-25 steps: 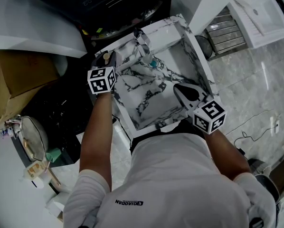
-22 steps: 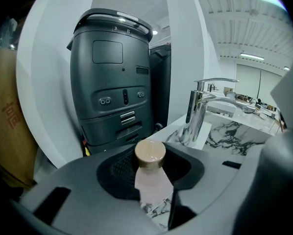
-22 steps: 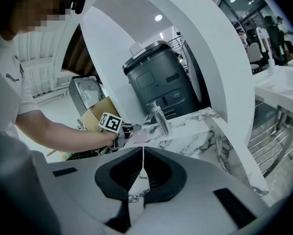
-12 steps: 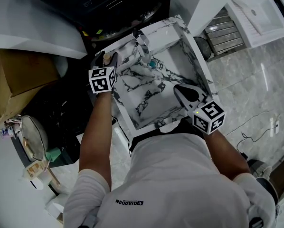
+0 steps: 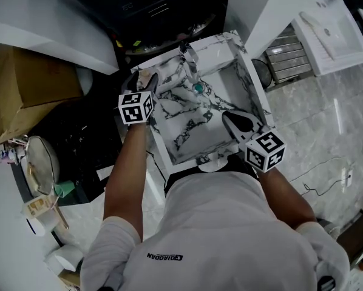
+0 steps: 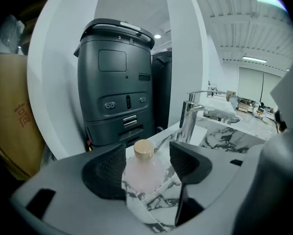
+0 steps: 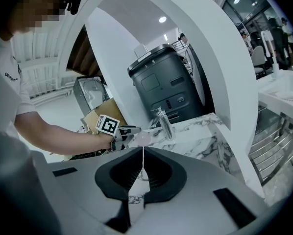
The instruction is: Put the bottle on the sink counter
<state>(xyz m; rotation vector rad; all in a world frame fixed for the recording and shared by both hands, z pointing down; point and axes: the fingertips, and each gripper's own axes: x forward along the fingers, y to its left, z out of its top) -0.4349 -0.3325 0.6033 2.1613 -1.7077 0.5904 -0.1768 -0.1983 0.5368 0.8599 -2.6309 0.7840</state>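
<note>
A small pink bottle (image 6: 144, 168) with a beige cap stands upright on the marble counter corner (image 6: 161, 199) beside the sink. My left gripper (image 6: 146, 163) is open around it; its jaws have just been opening, and the bottle stands between the pads with a gap at the right pad. In the head view the left gripper (image 5: 147, 83) sits at the sink's far left corner. The right gripper (image 5: 233, 119) hangs shut and empty over the basin's near right side. The right gripper view shows the shut right gripper (image 7: 143, 163) and, beyond it, the bottle (image 7: 142, 138).
A chrome faucet (image 5: 189, 59) rises at the back of the marble sink (image 5: 164, 157). A dark grey machine (image 6: 114, 82) stands behind the counter, and a cardboard box (image 5: 30, 90) lies to the left. A metal rack (image 5: 288, 53) and a white basin (image 5: 330, 23) are at the right.
The left gripper's jaws have spread apart from the bottle, and that hand has lifted slightly. The right gripper has stayed in place.
</note>
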